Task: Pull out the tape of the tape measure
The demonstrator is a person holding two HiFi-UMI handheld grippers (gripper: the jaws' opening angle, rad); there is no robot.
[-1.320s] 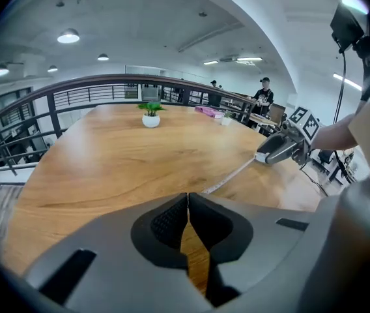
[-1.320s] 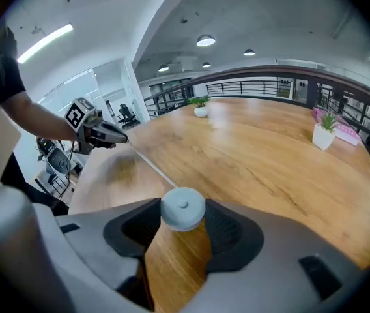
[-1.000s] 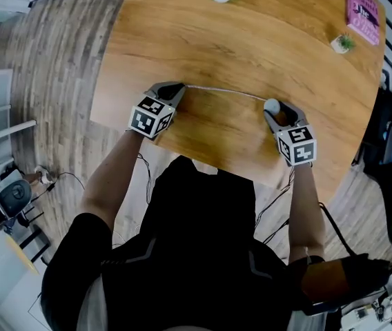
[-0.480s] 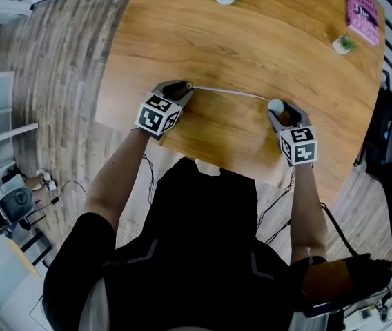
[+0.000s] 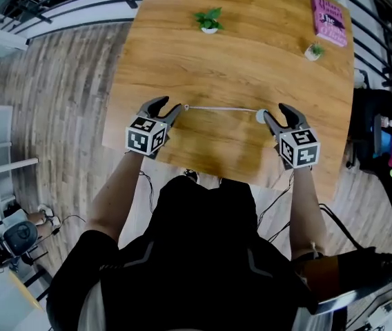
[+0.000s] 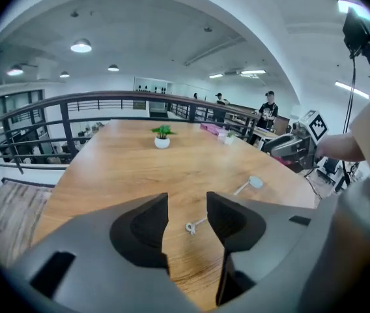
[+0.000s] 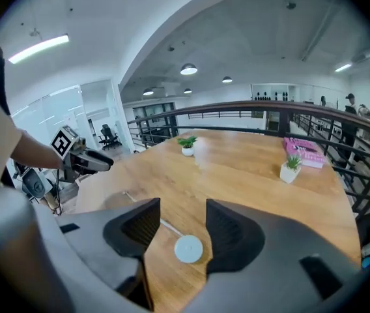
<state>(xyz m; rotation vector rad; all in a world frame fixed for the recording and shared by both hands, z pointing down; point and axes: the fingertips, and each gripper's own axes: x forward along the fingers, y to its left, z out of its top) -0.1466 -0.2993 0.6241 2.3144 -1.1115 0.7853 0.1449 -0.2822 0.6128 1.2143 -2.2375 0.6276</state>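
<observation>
White tape lay stretched across the counter, its round case at three o'clock from the ring end. The left gripper had its jaws opening and had let go of the ring end. The right gripper had its jaws apart just behind the case, gripping nothing. Pulling looked done; next, both probably needed only to lift clear.

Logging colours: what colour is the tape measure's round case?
White; the case shows best in the right gripper view.

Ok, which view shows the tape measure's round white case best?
The right gripper view: the case lies close and large on the table, in line with the gap between the jaws. The head view shows it only as a small white dot. The left gripper view shows it far off and small.
</observation>
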